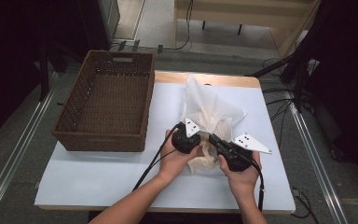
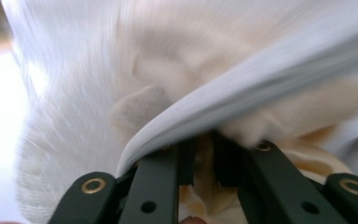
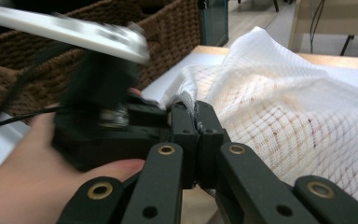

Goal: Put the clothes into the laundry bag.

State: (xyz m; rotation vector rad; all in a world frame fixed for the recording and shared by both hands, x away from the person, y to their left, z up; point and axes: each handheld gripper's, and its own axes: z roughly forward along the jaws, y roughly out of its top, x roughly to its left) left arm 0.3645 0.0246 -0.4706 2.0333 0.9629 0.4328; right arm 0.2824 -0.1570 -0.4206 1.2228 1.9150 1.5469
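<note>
Just beside the wicker basket, the white mesh bag is pinched by the tight-closed right gripper and the nearly closed left gripper, probably for lifting into it next.

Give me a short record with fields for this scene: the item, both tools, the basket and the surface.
item: white mesh laundry bag, bunched up, cream cloth inside
left tool: jaws nearly closed on bag fabric
right tool: shut on the bag's edge
basket: brown wicker basket, left of the bag, nothing inside
surface: white tabletop
</note>
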